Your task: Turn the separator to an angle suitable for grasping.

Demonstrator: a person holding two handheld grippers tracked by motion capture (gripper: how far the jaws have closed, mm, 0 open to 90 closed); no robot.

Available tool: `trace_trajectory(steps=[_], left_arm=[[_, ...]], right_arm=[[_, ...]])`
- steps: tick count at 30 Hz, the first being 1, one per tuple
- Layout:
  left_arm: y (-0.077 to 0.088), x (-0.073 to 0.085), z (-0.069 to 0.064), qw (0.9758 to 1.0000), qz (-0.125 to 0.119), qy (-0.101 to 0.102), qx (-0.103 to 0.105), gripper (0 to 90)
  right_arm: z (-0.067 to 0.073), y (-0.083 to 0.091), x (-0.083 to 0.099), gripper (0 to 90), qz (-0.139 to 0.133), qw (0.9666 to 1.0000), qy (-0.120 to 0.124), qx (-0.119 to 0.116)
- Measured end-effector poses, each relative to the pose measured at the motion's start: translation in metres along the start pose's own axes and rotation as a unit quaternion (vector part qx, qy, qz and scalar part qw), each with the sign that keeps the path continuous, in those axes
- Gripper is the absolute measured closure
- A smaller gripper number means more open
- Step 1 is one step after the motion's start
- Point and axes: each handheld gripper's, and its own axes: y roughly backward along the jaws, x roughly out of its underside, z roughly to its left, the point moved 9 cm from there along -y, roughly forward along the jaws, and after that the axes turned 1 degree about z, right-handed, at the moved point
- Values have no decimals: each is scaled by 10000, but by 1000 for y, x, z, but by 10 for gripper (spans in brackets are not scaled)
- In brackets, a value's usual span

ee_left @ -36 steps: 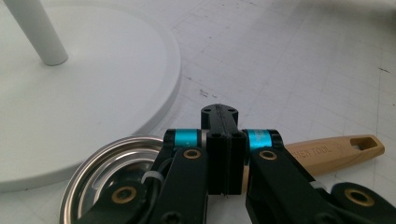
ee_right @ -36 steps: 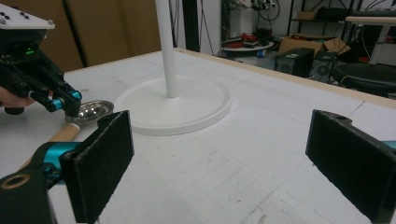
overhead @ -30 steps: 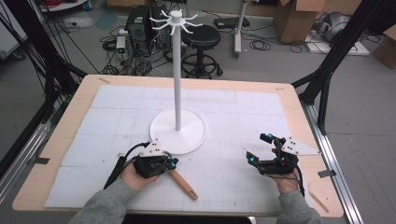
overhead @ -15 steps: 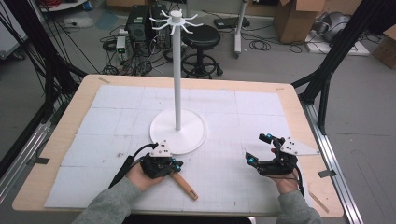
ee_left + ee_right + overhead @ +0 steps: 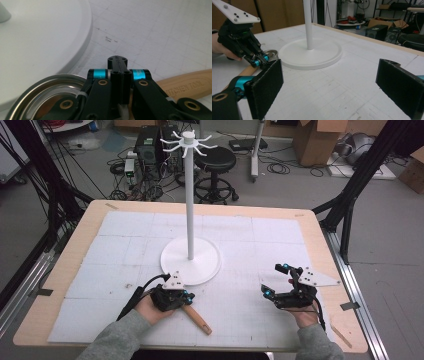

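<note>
A: Item one, the utensil?
B: A ladle (image 5: 192, 314) with a wooden handle (image 5: 186, 83) and a metal bowl (image 5: 47, 92). It lies flat on the white mat, near the table's (image 5: 65, 320) near edge and left of its middle. The bowl sits just beside the rim of the stand's base; the handle runs off toward the near edge.

A: Item two, left gripper?
B: The left gripper (image 5: 176, 296) is over the ladle where handle meets bowl. Its jaws are drawn fully together; in the left gripper view they meet above the neck, bowl to one side, handle to the other. Whether the pads actually pinch the neck I cannot tell, since the jaws cover it.

A: Item three, right gripper?
B: The right gripper (image 5: 278, 280) is near the table's near right corner, well apart from the ladle. Its jaws stand wide, pads (image 5: 265, 90) facing each other with nothing between them.

A: Item four, fixtures?
B: A white stand (image 5: 190, 195): round base (image 5: 200, 262) about the middle of the table, one tall pole, a ring of hooks (image 5: 187, 142) on top. The mat (image 5: 260, 245) covers most of the tabletop.
</note>
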Motion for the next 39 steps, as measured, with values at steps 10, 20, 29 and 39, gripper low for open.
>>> trace_trajectory(steps=[10,20,29,39], left_arm=[[3,2,2,10000,68,36,-17,900],[7,7,5,9999,62,145,-35,900],[14,12,7,9998,70,171,-94,900],[27,23,12,9994,68,264,-193,900]], right_arm=[[-1,-1,1,67,43,10000,-15,21],[-2,-1,2,67,52,10000,-14,30],[-2,-2,2,67,73,10000,-15,26],[-2,-4,3,67,90,9999,51,28]])
